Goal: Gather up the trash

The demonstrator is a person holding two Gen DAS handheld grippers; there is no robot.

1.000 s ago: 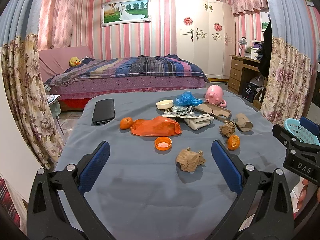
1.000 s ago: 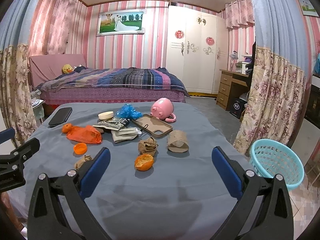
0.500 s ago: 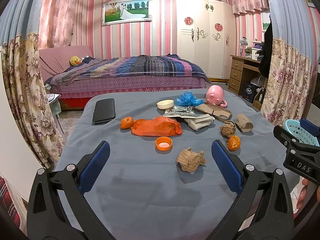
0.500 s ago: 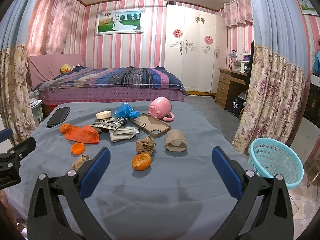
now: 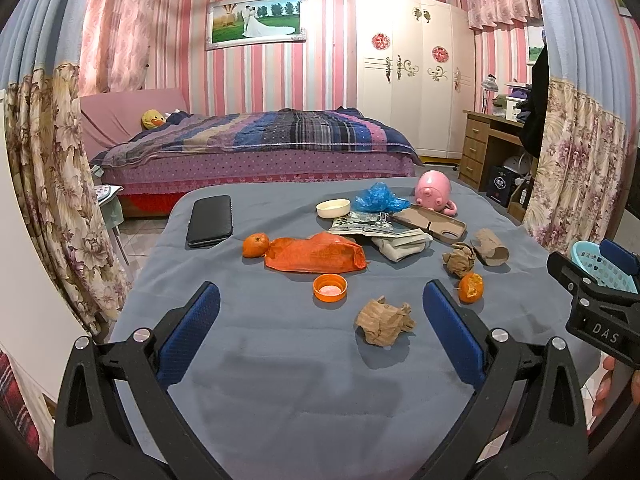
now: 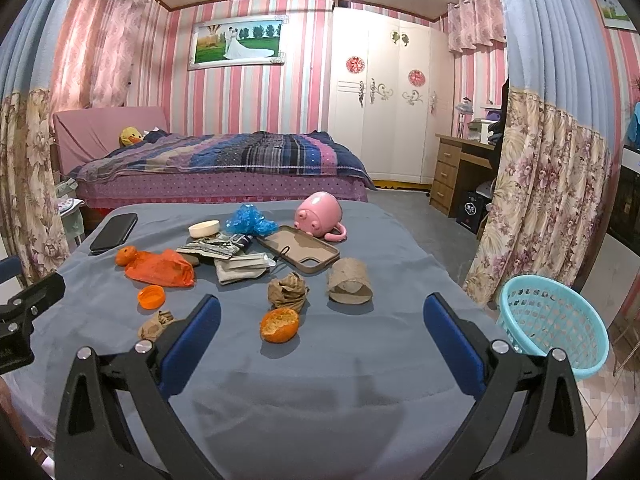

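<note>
The grey-cloth-covered desk carries a mix of keepers and rubbish, spread toward its far half, so the near half is bare for the tools to work from. Off its right edge on the floor stands the round turquoise plastic basket, likely the bin, placed within the right arm's reach.

Both tools hover low over the near edge, empty. The left tool has its blue pads spread wide, framing the crumpled brown paper ball; the right tool is equally wide, with the torn orange mandarin peel lying between its pads further out.

Other likely trash lies beyond: an orange plastic bag, a flattened cardboard roll, a second brown paper wad, a small orange bottle cap. The black phone sits apart at the left, probably not trash.
</note>
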